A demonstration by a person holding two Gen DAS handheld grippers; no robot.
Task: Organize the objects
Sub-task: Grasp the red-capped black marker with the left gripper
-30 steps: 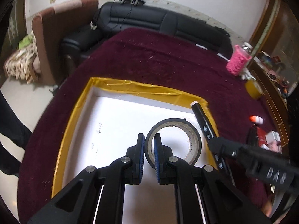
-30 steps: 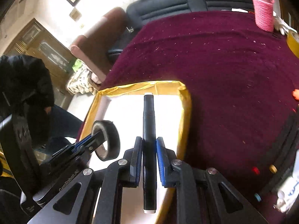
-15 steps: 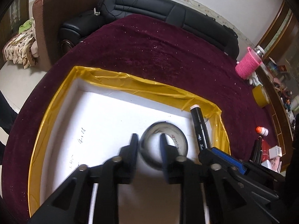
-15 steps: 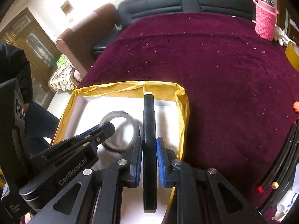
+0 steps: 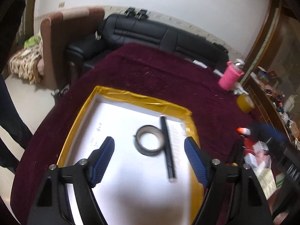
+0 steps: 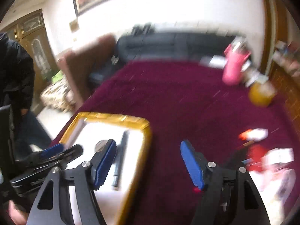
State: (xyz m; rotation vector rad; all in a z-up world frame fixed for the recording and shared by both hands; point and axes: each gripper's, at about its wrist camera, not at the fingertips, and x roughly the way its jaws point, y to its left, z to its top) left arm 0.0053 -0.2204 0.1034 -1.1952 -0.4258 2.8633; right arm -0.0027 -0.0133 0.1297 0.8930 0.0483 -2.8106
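Ring-shaped black tape roll (image 5: 149, 140), slim marker (image 5: 167, 148), glossy yellow-rimmed tray (image 5: 142, 99)

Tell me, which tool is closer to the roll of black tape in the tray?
Left. The left tool hangs open just short of the tape roll, which lies flat beside the marker. The right tool is open further off, over the tray's yellow edge and the cloth.

Black tape roll (image 5: 148, 140), black marker (image 5: 168, 150), yellow-rimmed white tray (image 5: 131, 96).
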